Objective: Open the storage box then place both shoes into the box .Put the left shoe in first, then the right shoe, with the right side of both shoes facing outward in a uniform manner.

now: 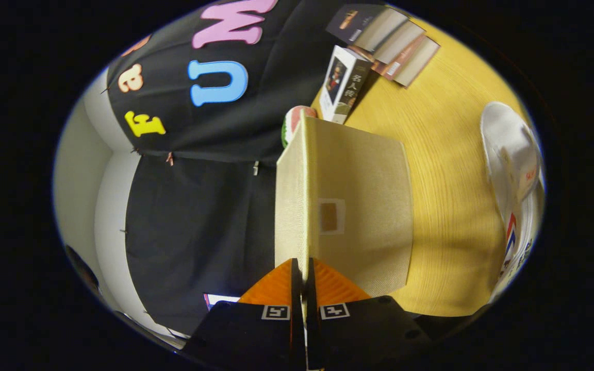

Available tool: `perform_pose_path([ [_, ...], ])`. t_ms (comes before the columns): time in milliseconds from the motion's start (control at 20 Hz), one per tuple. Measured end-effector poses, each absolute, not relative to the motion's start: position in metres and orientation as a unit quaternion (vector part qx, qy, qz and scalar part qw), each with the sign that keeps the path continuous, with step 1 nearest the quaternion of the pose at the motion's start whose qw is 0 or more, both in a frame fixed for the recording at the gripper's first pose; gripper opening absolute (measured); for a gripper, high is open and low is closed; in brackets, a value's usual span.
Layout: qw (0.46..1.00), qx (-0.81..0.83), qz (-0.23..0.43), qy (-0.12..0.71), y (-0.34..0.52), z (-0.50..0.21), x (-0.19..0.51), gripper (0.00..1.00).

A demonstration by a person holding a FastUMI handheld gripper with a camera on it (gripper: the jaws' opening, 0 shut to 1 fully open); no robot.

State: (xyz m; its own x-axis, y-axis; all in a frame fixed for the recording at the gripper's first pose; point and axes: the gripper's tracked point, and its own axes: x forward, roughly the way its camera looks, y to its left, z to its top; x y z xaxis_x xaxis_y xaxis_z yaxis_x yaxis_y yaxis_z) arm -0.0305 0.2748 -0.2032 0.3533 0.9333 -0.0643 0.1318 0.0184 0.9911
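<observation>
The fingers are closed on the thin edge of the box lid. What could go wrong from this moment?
1. The gripper pinches only the thin edge of the beige lid, close to one end; the fabric may slip out while it swings.
2. The storage box looks light, so it may slide on the yellow table.
3. A standing book and something red and green sit just beyond the box and could be knocked.

I am clamping my gripper (303, 288) onto the near edge of the storage box lid (328, 206), both fingers pressing on it. The lid is standing over the desk (446, 206), with a round object (292, 123) peeking from behind its far edge. Beyond that, a boxed book (345, 85) is standing, with stacked books (390, 41) lying at the desk's far edge, while a shoe (513, 170) is sitting along its side edge, well apart from the lid
</observation>
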Motion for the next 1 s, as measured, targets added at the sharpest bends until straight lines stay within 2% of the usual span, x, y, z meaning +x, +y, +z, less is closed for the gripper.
perform_pose_path([
  [350, 0.636, 0.512, 0.43, 0.384, 0.283, -0.095, -0.011, 0.09],
  [650, 0.65, 0.465, 0.471, 0.373, 0.354, -0.042, -0.001, 0.12],
  [750, 0.644, 0.463, 0.482, 0.373, 0.373, -0.031, 0.002, 0.19],
  [850, 0.638, 0.459, 0.494, 0.373, 0.399, -0.022, 0.002, 0.19],
  [900, 0.634, 0.454, 0.501, 0.375, 0.407, -0.016, -0.001, 0.23],
  [950, 0.629, 0.45, 0.508, 0.379, 0.417, -0.012, -0.004, 0.35],
  [1000, 0.625, 0.448, 0.514, 0.38, 0.426, -0.01, -0.005, 0.34],
])
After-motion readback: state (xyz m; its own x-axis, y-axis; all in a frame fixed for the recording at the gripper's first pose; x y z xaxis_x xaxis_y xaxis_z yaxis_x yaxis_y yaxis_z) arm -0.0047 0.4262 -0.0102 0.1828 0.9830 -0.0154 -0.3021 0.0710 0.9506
